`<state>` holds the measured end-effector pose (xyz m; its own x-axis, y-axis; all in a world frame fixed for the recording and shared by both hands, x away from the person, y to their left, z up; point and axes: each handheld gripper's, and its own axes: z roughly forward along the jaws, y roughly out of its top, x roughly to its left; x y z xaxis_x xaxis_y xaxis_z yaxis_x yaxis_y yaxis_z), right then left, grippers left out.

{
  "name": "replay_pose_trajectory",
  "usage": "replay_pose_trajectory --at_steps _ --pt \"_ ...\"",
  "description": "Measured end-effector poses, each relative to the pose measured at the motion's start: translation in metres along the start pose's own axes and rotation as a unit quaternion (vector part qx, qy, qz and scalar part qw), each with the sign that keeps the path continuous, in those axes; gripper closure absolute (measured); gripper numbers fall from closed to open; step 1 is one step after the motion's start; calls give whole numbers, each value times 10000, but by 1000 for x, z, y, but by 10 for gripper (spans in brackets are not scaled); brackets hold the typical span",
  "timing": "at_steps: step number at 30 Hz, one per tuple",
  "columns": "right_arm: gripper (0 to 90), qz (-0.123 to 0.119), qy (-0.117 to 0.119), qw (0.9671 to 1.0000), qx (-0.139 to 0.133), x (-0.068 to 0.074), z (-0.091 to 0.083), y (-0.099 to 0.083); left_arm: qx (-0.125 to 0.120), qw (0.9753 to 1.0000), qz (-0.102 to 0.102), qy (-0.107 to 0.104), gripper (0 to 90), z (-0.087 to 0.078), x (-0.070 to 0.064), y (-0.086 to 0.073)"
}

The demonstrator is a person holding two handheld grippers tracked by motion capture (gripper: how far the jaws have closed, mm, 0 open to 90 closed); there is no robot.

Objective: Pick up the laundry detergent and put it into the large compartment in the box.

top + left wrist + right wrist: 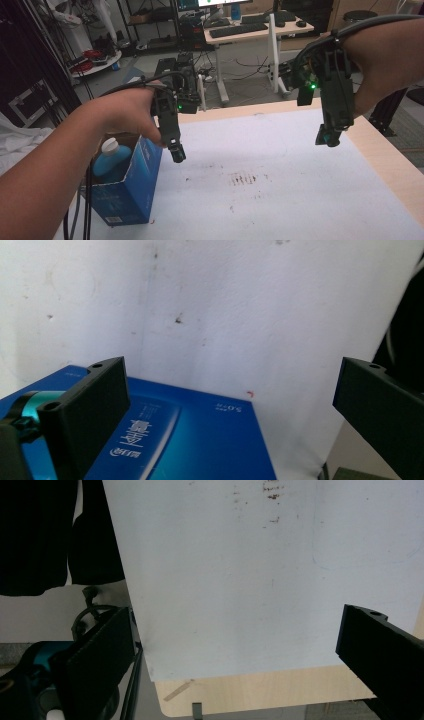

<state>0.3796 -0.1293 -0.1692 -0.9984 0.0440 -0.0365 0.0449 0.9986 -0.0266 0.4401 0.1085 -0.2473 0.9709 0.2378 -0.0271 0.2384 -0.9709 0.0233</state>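
My left hand (122, 112) hides part of the box (131, 187); the bottle (111, 157) inside shows half. My left claw (177, 152) hangs released just above the box, my right claw (327, 137) released, raised well apart.

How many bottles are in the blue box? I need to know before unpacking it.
1: a blue bottle with a white cap stands in the open blue box at the table's left edge, beside the left tool. Others may be hidden deeper inside.

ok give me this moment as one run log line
left gripper: open, above blue box | right gripper: open, empty, over white sheet | bottle: in box
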Motion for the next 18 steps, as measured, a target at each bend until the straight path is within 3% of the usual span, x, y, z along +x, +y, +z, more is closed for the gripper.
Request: replay_pose_trajectory --at_steps 5,18 --pt "15 17 -72 9999 -92 0 -6 -3 -54 9999 90 -99 17 3 0 1" --pt "15 26 -78 10000 -23 -3 -2 -6 -64 9994 241 -227 16 5 -3 10"
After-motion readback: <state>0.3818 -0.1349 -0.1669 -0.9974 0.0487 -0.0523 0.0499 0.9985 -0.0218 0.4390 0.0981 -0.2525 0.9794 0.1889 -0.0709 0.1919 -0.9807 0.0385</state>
